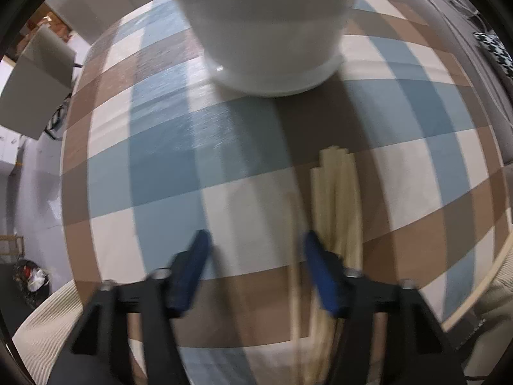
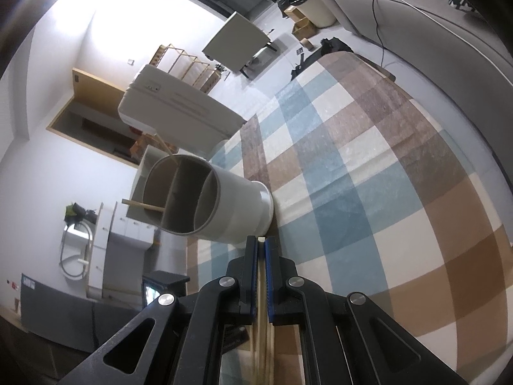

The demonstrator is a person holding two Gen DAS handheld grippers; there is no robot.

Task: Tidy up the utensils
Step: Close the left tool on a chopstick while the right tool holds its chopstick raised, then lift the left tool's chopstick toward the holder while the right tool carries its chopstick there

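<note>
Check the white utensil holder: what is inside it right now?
The right wrist view shows the white utensil holder split by dividers into compartments. Two wooden chopsticks lean out of the left one; the others look empty. The compartment floors and the sticks' lower ends are hidden.

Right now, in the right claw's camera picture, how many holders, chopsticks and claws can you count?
Holder: 1
Chopsticks: 3 (two in the holder, one gripped)
Right claw: 1
Total: 5
</note>
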